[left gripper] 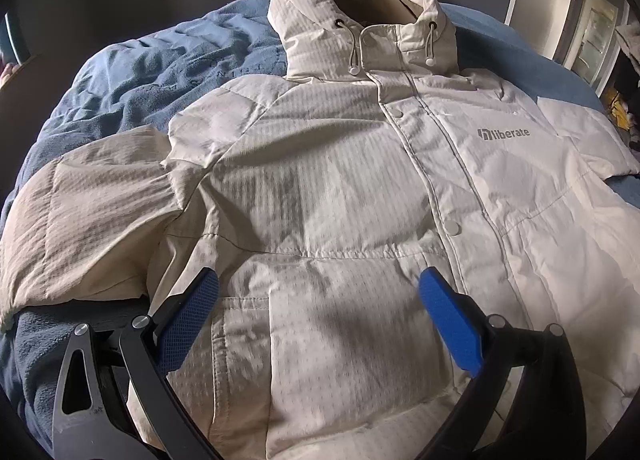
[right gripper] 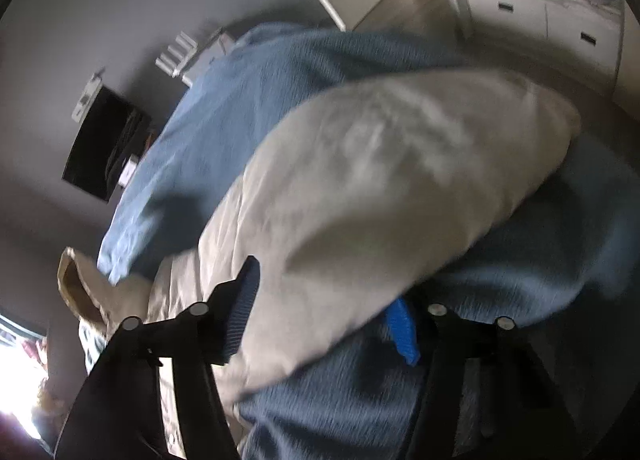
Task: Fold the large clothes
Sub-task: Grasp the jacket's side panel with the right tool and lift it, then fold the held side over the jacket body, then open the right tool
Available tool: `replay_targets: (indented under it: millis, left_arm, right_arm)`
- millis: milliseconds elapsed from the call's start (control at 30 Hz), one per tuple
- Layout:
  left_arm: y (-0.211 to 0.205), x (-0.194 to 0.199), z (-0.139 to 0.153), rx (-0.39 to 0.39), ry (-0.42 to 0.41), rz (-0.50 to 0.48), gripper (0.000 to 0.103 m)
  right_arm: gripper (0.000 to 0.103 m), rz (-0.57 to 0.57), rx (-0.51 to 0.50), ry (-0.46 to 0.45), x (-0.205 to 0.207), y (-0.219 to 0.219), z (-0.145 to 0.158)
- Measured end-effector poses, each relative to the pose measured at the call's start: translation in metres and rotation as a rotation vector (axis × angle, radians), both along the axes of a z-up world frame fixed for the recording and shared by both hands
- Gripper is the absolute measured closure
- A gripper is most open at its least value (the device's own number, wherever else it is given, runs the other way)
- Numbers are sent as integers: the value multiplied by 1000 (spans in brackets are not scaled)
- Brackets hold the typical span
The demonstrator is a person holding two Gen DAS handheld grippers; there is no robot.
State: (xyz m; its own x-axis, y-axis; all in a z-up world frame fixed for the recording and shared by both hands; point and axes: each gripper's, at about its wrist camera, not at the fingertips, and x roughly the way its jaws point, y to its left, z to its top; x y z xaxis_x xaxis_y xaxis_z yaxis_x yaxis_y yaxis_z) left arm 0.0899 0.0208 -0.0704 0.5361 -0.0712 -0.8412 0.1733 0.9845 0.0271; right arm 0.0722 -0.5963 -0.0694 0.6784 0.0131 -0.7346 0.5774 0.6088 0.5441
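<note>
The left gripper (left gripper: 318,300) hangs released, jaws wide, above the lower front of the cream hooded jacket (left gripper: 340,180), pointing steeply down. The jacket lies face up on the blue blanket (left gripper: 132,72). The right gripper (right gripper: 324,308) straddles the jacket's right sleeve (right gripper: 380,180); the blur hides whether its pads press.

**Patchy daylight, one sharp view and one smeared**

The left wrist view is mostly sharp. Striped sunlight and soft shadows fall across the pale jacket (left gripper: 340,180), brightest at the right of the frame, and the blue blanket (left gripper: 132,72) at upper left lies dimmer. The right wrist view is motion-blurred throughout, with blown-out glare at lower left. Both frames curve strongly and darken to black at the corners.
</note>
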Motion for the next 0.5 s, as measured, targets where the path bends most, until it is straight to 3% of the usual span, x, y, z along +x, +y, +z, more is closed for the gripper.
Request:
replay_targets:
  millis: [200, 333, 500]
  left_arm:
    - [2, 0, 3, -30, -23, 3, 6]
    - [4, -2, 8, -50, -44, 6, 6]
    - [6, -2, 7, -68, -42, 10, 6]
  right_arm:
    - [83, -116, 6, -60, -2, -22, 4]
    - [90, -62, -158, -133, -1, 7, 49]
    - [91, 103, -341, -284, 8, 75, 127]
